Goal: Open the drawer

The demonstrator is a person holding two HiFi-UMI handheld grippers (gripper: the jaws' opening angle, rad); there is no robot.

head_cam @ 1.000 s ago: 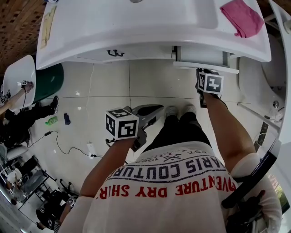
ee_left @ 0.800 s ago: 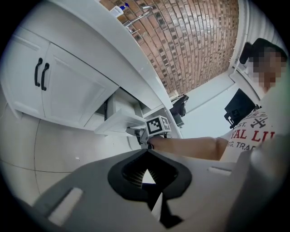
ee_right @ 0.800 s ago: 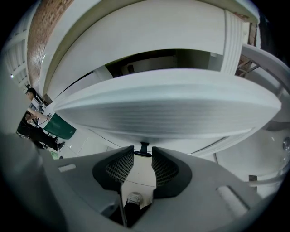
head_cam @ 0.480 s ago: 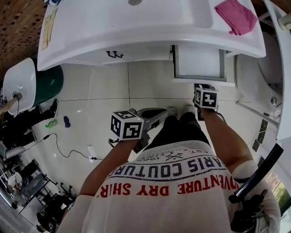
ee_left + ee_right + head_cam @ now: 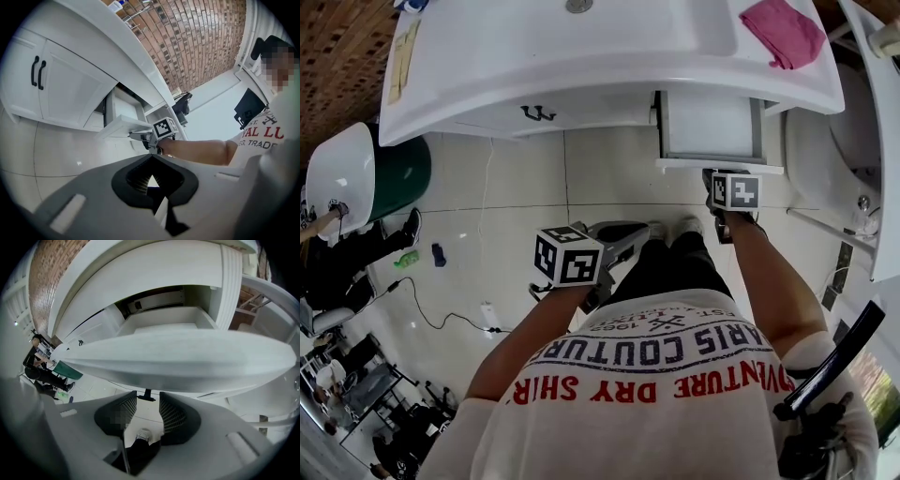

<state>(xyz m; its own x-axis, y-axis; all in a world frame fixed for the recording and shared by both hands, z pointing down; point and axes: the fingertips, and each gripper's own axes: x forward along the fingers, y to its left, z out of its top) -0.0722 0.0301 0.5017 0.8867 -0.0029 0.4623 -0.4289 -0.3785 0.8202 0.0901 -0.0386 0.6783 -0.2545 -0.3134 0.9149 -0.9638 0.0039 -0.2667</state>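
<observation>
The white drawer (image 5: 710,165) stands pulled out from under the white vanity top (image 5: 581,56); its inside looks bare. My right gripper (image 5: 715,178) sits just below the drawer's front panel (image 5: 187,362). Its jaws are opening. The small black handle (image 5: 147,394) lies between the fingertips, and the pads stand clear of it. In the left gripper view the drawer (image 5: 123,125) and the right gripper (image 5: 136,136) show from the side. My left gripper (image 5: 631,229) hangs over the floor by the person's legs, shut with nothing in it (image 5: 151,161).
A pink cloth (image 5: 783,31) lies on the vanity top at the right. Cabinet doors with black handles (image 5: 538,113) are left of the drawer. A green bin (image 5: 401,173) and a white basin (image 5: 337,173) stand at the left, a cable (image 5: 441,314) runs on the floor.
The drawer has slid out from the vanity, drawn by my right gripper toward the person. In the last half second it has hardly moved. The left gripper stayed put.
</observation>
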